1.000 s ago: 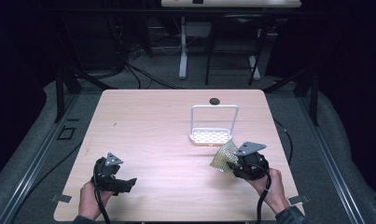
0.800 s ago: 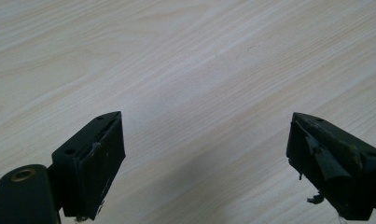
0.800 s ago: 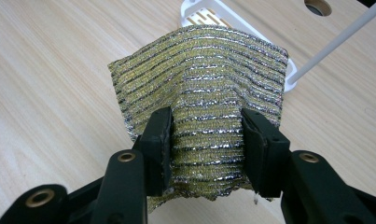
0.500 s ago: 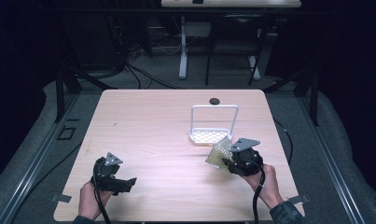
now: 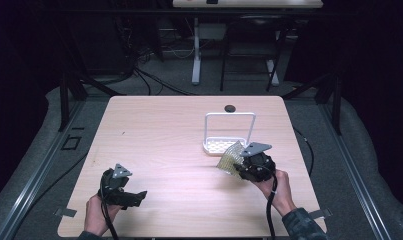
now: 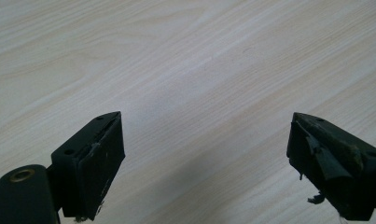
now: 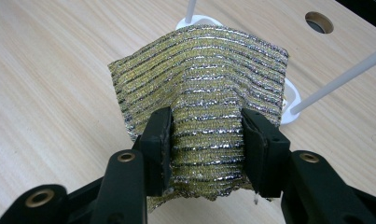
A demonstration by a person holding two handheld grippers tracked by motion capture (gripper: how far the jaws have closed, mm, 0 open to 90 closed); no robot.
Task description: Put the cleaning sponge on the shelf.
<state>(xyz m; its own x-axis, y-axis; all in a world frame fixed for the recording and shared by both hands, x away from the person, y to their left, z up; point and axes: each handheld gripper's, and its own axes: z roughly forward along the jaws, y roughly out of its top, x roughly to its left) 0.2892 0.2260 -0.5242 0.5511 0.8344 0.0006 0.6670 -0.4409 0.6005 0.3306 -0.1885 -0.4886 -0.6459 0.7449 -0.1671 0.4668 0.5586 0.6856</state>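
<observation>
A gold and silver striped scouring cloth is pinched between the jaws of my right gripper, which is shut on it. In the high view the cloth hangs just in front of a white wire rack at the table's right middle, with the right gripper behind it. The rack's white base and thin posts show behind the cloth. My left gripper rests near the front left of the table, open, with bare wood between its jaws.
The light wooden table has a dark round hole near its far edge, behind the rack. Dark floor, cables and table legs lie beyond. A person's hands hold both grippers from the front edge.
My right gripper has carried the cloth a little to the left and toward the rack. The left gripper has stayed in place.
</observation>
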